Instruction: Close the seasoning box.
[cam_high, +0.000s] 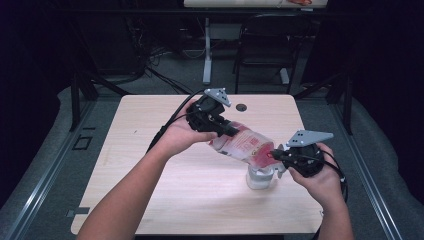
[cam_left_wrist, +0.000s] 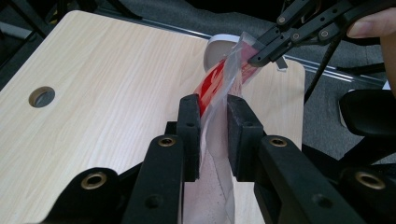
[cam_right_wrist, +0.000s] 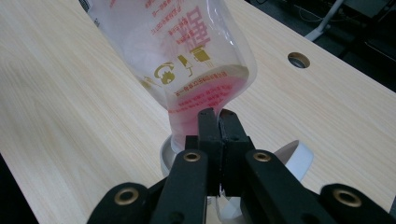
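Clear plastic pouch (cam_high: 243, 143) with red print: held tilted above the worktop (cam_high: 150, 165), low end over a white cup (cam_high: 260, 178). Left gripper (cam_high: 227, 129): jaws clamped on the pouch's upper end. Right gripper (cam_high: 274, 155): jaws pressed together on the pouch's lower corner, just above the cup. Round hole (cam_high: 241, 107) in worktop beyond the pouch.

I see a pale wood-grain surface (cam_high: 150, 165) with a smooth matt finish. The pouch (cam_right_wrist: 187, 56) is clear, glossy plastic film with red print. Both sets of jaws look matt black plastic with brass-coloured rivets.
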